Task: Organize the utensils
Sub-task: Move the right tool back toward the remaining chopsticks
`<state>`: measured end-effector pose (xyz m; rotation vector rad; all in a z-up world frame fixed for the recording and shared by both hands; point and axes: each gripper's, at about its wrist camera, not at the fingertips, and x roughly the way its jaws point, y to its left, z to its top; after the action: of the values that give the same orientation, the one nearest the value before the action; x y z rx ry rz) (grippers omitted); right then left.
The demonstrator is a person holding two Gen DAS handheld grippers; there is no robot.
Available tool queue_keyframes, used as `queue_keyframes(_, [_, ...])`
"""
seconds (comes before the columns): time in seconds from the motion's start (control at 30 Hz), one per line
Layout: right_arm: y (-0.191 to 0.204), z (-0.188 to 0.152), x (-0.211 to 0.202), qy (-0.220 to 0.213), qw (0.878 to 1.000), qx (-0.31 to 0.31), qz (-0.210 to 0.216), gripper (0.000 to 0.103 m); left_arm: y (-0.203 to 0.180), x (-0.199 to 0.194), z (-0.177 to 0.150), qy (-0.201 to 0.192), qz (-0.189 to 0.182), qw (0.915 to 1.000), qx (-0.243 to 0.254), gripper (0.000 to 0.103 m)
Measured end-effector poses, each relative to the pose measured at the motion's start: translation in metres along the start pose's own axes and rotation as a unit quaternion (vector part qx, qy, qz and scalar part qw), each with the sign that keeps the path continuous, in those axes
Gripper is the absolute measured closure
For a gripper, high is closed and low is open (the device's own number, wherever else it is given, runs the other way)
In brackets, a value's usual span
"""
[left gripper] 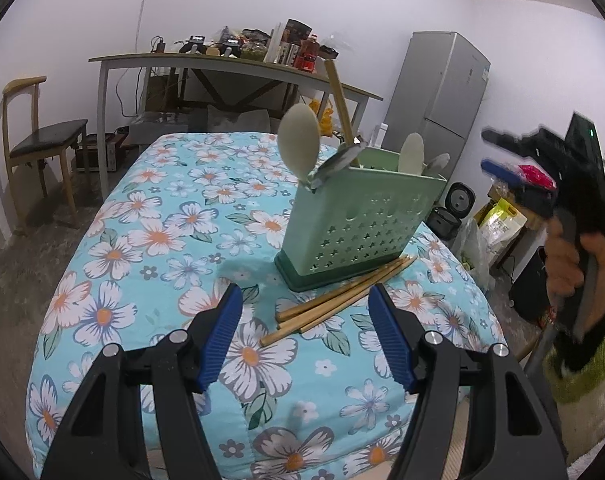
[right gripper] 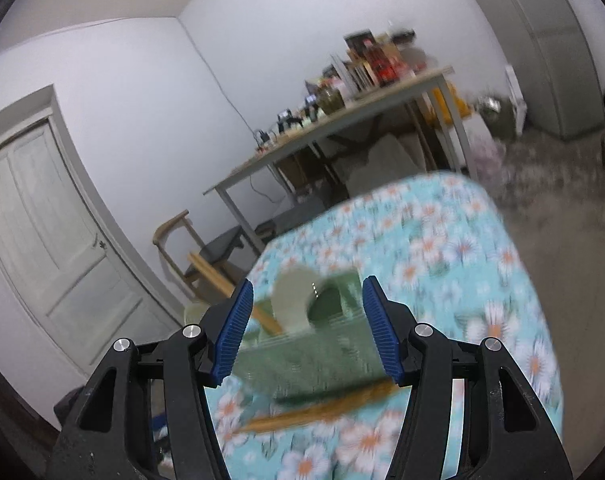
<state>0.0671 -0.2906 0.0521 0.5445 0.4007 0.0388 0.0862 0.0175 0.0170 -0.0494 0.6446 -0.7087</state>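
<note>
Jaws on both grippers, left gripper & right gripper, gape w/ nothing between. Tan wooden chopsticks lie on floral-cloth table touching pale-green perforated plastic utensil holder. Risk: careless grab nudges holder, tips it.

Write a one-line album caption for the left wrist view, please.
Open left gripper hovers over loose chopsticks beside a green holder with spoons on a floral cloth.
</note>
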Motion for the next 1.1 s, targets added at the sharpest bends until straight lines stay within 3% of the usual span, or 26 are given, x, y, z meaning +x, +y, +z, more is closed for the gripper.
queue_keyframes(0.4, [-0.029,-0.058,0.006,0.077,0.994,0.075,0.017,0.047,-0.022,0.016,-0.002,0.019,-0.005,0.9996,0.020,0.040])
queue_keyframes(0.73, [-0.054,-0.077,0.017,0.110,0.984,0.134,0.031,0.050,-0.026,0.026,-0.005,0.032,0.004,0.9991,0.029,0.040])
queue_keyframes(1.1, [-0.078,-0.092,0.035,0.139,0.968,0.203,0.057,0.061,-0.034,0.039,-0.008,0.029,0.044,0.9957,0.076,0.040])
